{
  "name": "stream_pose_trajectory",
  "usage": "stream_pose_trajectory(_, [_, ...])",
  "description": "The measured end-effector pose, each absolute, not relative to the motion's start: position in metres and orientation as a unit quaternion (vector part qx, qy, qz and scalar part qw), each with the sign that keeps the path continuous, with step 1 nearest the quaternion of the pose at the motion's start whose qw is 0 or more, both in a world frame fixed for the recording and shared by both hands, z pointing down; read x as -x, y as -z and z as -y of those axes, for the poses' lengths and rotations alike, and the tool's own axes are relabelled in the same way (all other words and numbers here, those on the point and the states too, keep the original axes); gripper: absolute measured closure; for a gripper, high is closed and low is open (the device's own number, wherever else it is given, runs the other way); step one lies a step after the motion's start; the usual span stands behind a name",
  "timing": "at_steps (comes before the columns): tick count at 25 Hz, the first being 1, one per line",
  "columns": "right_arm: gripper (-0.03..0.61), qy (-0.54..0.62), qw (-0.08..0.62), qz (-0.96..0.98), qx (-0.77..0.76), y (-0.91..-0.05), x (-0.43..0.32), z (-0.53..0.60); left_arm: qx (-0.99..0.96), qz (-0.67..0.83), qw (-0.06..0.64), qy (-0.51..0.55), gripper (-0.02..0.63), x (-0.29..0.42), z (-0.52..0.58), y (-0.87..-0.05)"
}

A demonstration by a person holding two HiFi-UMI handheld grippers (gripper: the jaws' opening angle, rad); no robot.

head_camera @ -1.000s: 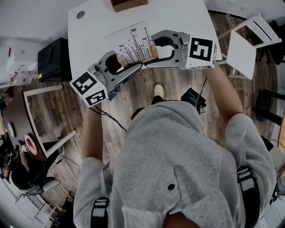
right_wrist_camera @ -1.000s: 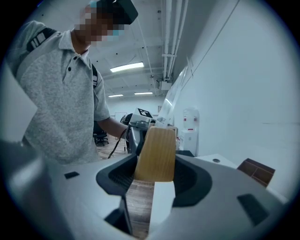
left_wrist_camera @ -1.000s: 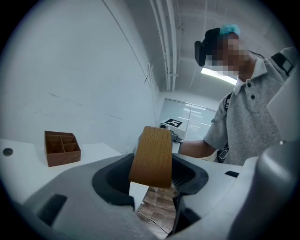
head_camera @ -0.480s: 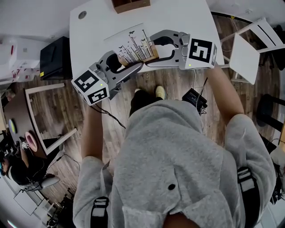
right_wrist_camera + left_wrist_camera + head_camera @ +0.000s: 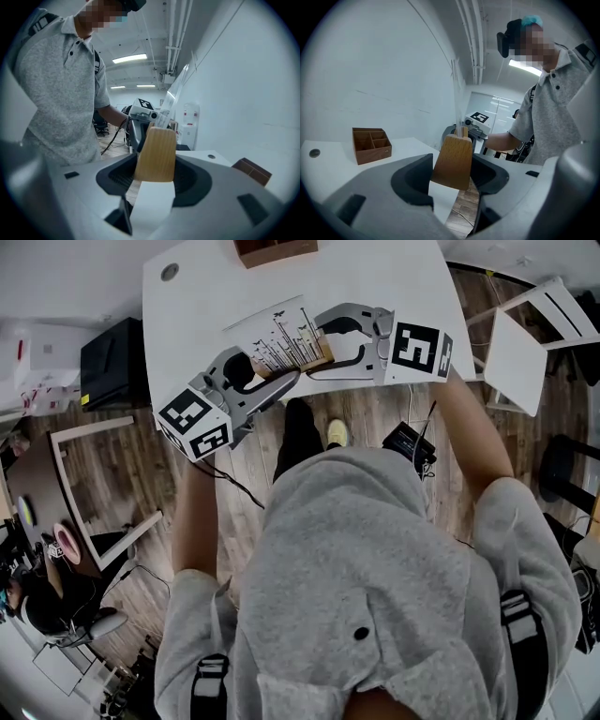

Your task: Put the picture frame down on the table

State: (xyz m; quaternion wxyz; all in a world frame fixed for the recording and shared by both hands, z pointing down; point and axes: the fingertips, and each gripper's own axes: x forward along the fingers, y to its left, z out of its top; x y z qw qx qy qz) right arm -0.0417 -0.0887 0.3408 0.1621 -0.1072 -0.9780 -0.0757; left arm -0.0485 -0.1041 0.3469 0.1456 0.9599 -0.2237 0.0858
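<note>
My left gripper (image 5: pixel 452 174) is clamped on one end of the wooden base (image 5: pixel 452 161) of the frame (image 5: pixel 278 332). The jaws stand wide only because the block is wide. My right gripper (image 5: pixel 156 176) bites the other end of the base in the same way, so the two face each other with the frame between them. The clear pane with its line drawing rises from the base and leans toward the far side.

The frame sits at the near edge of the table (image 5: pixel 384 282). In my left gripper view there is white tabletop under part of the base and floor (image 5: pixel 464 204) past it. I judge the base is not yet resting on the table, though I cannot see its underside.

So this is the lowering step, close to done. Next I should carry the frame a little further in from the edge, well short of the box (image 5: pixel 274 250), keep both ends level and sink them together. Neither gripper should let go until the base sits flat.
</note>
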Motion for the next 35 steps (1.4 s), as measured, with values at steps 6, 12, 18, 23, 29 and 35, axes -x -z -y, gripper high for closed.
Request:
stream_pose_trajectory(6, [0.36, 0.081, 0.192, 0.973, 0.102, -0.363, 0.048, 0.109, -0.96, 0.224, 0.149, -0.072, 0.376, 0.062, 0.127, -0.35])
stream_pose_trajectory(12, [0.36, 0.051, 0.183, 0.977, 0.096, -0.386, 0.064, 0.13, -0.957, 0.241, 0.135, -0.092, 0.459, 0.076, 0.156, -0.368])
stream_pose_trajectory(18, [0.36, 0.069, 0.227, 0.967, 0.093, -0.428, 0.079, 0.153, -0.954, 0.242, 0.132, -0.119, 0.471, 0.085, 0.18, -0.391])
stream_pose_trajectory(23, [0.36, 0.074, 0.257, 0.96, 0.081, -0.462, 0.09, 0.172, -0.95, 0.246, 0.135, -0.136, 0.472, 0.091, 0.197, -0.418])
stream_pose_trajectory(29, [0.36, 0.058, 0.283, 0.954, 0.084, -0.501, 0.093, 0.182, -0.944, 0.249, 0.157, -0.151, 0.472, 0.091, 0.21, -0.454])
stream_pose_trajectory(35, [0.36, 0.046, 0.3, 0.949, 0.087, -0.524, 0.099, 0.193, -0.942, 0.24, 0.171, -0.162, 0.472, 0.097, 0.222, -0.478])
